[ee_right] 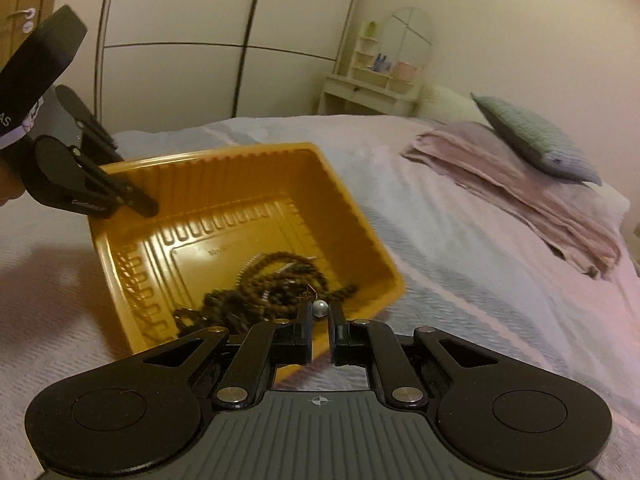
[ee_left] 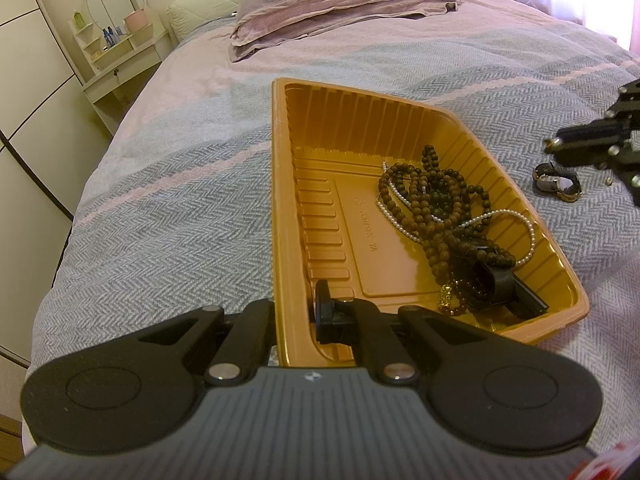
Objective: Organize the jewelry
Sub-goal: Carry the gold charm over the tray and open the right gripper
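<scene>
A gold plastic tray lies on the bed and holds brown bead necklaces, a white pearl strand and a black strap. My left gripper is shut on the tray's near rim, one finger inside and one outside. In the right wrist view the tray is tilted, with the left gripper on its far corner. My right gripper is shut on a small pearl earring over the tray's near edge. A watch lies on the bedspread to the right of the tray.
The bed has a grey and pink herringbone cover. Folded pink blankets and a green pillow lie at its head. A white vanity with a mirror stands by the wardrobe wall. A tiny gold piece lies near the watch.
</scene>
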